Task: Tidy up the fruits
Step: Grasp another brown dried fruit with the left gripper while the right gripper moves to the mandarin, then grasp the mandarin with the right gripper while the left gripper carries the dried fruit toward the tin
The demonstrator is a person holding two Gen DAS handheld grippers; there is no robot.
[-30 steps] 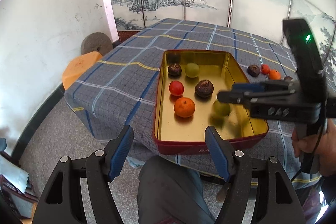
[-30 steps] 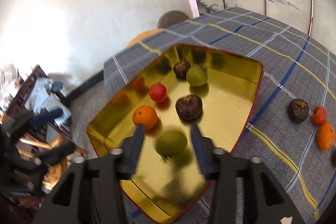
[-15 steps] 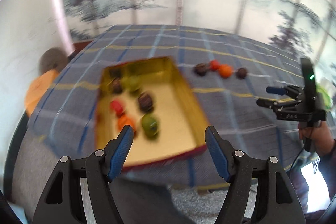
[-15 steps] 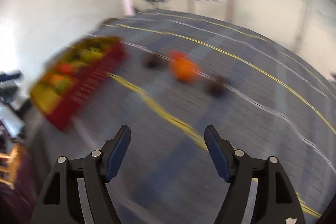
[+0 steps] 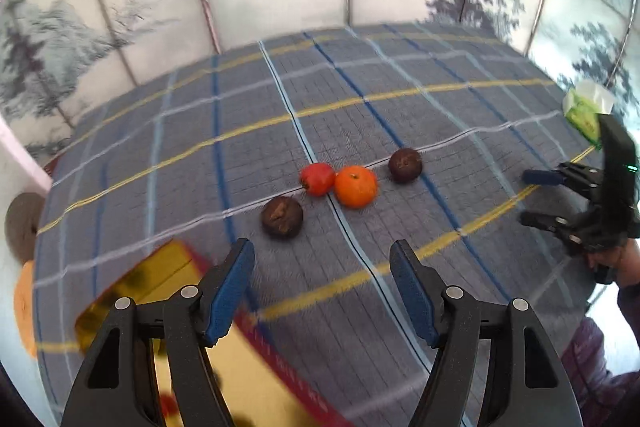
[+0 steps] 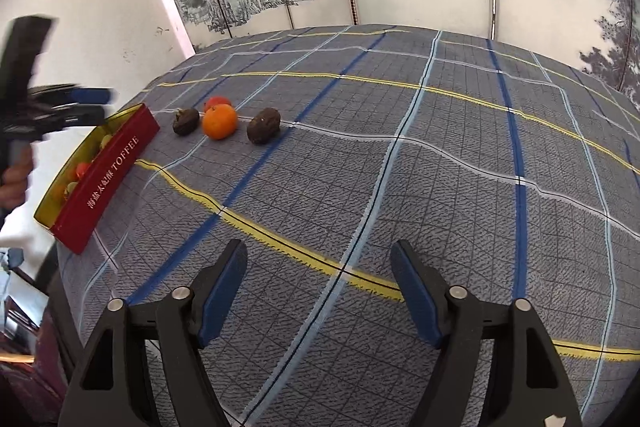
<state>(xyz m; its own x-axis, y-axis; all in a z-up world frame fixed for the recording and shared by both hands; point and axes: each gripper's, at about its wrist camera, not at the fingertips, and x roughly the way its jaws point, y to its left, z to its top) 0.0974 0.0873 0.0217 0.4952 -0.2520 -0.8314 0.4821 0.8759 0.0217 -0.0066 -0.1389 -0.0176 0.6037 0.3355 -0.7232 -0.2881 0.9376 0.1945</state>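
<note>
Both tongs gape empty: left gripper (image 5: 322, 279) lines up on the near dark fruit (image 5: 282, 217), toffee tin (image 6: 106, 175) alongside; next, close in and pinch it

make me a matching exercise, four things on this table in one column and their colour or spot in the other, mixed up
Things:
1. tin
2. orange fruit
3. green packet
4. left tongs

Descriptions:
A. open, empty, above the cloth near the tin
B. red outside, gold inside, fruit in it
C. touching a red fruit, between two dark brown fruits
D. at the table's far right edge in the left wrist view

Pairs: 1-B, 2-C, 3-D, 4-A
</note>
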